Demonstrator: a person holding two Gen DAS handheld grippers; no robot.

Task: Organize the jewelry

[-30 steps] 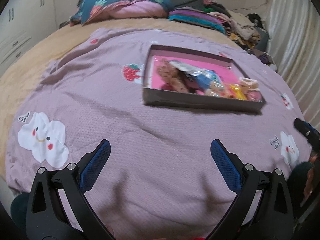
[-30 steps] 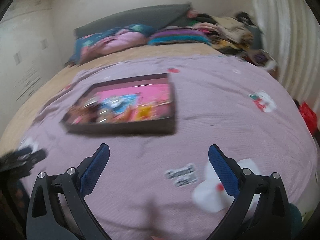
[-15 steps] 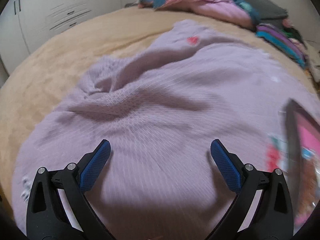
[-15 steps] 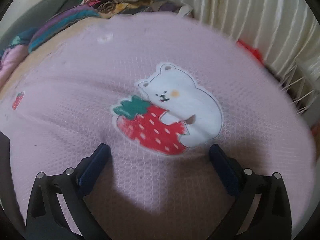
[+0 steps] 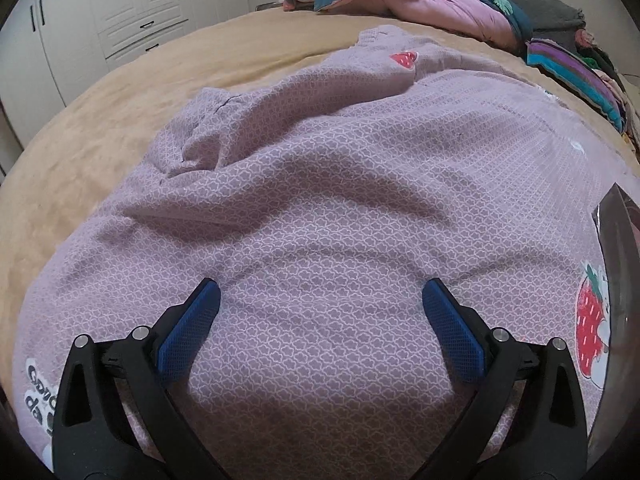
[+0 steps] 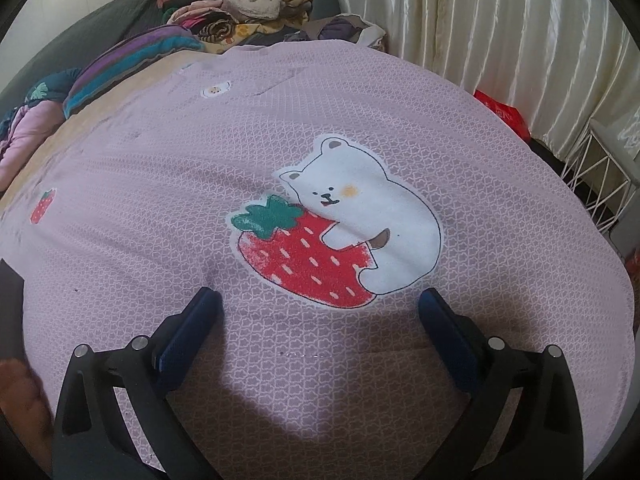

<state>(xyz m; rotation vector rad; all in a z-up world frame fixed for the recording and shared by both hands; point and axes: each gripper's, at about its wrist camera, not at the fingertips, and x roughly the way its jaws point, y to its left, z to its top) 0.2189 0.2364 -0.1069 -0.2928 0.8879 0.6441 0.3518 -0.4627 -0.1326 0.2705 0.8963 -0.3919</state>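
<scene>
Both the left hand-held gripper (image 5: 320, 300) and right hand-held gripper (image 6: 320, 304) hang released and empty over the lilac waffle-knit blanket (image 5: 340, 200), only the dark shallow cardboard jewelry tray's (image 5: 618, 248) edge visible right of the left one; contents likely small, light, tangly, pinch gently

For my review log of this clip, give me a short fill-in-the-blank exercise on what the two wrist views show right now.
1. Both the left gripper and the right gripper are ____ and hold nothing.
2. On the purple blanket, the white bear hugs a red ____.
3. The dark box shows only at the ____ edge of the left wrist view.
4. The white ____ hangs beyond the bed in the right wrist view.

Missing words: open; strawberry; right; curtain
</scene>
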